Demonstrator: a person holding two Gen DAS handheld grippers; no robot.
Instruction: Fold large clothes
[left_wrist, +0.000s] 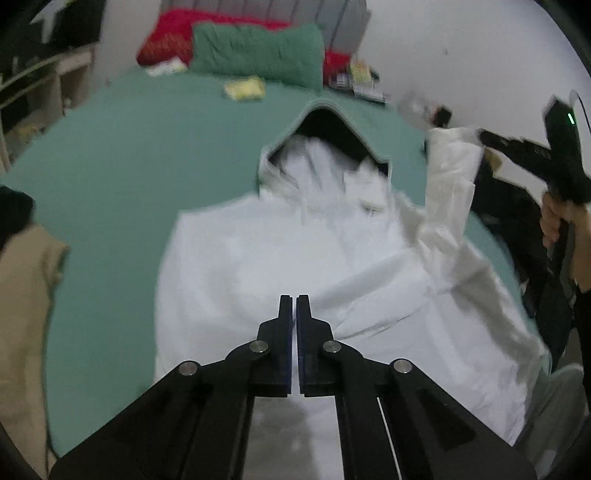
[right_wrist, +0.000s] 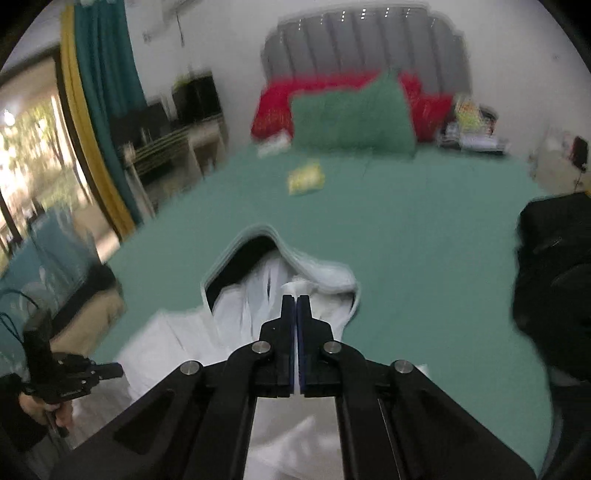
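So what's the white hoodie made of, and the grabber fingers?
The white hoodie looks like soft, matte cotton-type fabric: it creases and its lifted sleeve drapes limply. The left gripper fingers look like hard black plastic with shiny metal pins; hard to be sure.

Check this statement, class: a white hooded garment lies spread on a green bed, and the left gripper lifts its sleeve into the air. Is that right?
Not quite. The right gripper, not the left, lifts the sleeve; the left wrist view shows it. The left gripper is shut over the white hooded garment, which does lie on the green bed.
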